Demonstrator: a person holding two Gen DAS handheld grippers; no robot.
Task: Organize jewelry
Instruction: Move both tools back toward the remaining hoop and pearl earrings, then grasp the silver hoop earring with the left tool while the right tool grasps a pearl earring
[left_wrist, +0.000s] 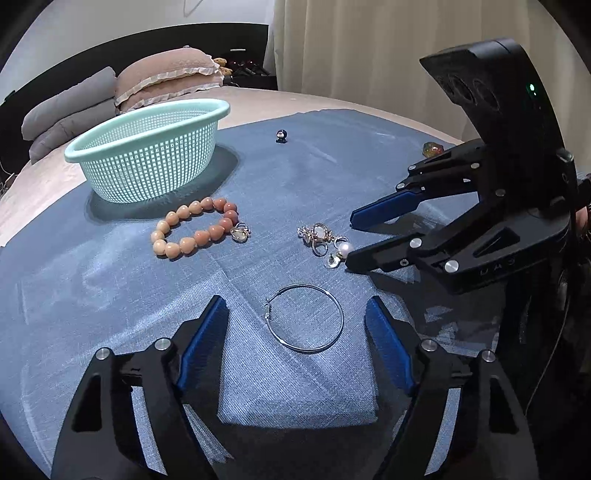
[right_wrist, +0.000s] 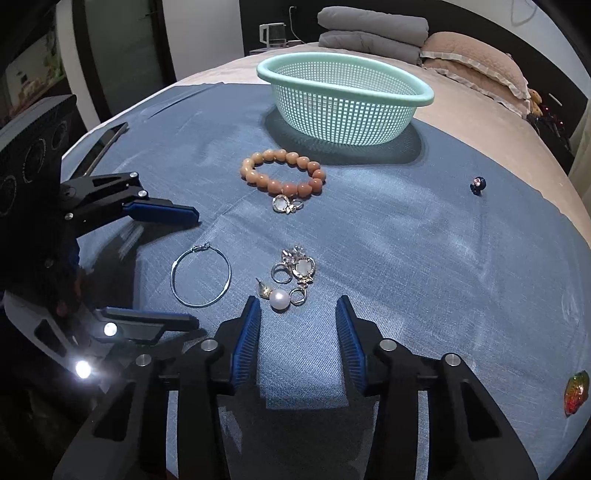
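A thin silver hoop (left_wrist: 342, 318) lies on the blue cloth (left_wrist: 110, 295) between the tips of my left gripper (left_wrist: 295, 301), which is open and touches nothing. A pearl earring (right_wrist: 279, 299) and a cluster of gold charms and rings (right_wrist: 299, 267) lie just ahead of my right gripper (right_wrist: 298, 299). It is open, narrower than the left, with bare cloth between its pads. A peach bead bracelet (left_wrist: 186, 243) with a shell charm (left_wrist: 241, 233) lies in front of the mint mesh basket (left_wrist: 147, 166). The left gripper (right_wrist: 196, 269) straddles the hoop (right_wrist: 229, 275) in the right wrist view.
A small dark charm (left_wrist: 281, 136) sits far back on the cloth. A multicoloured stone (right_wrist: 577, 393) lies off to the right. A dark flat device (right_wrist: 107, 140) rests at the cloth's left edge. Pillows (left_wrist: 166, 77) and folded grey bedding (right_wrist: 369, 33) lie behind the basket (right_wrist: 343, 114).
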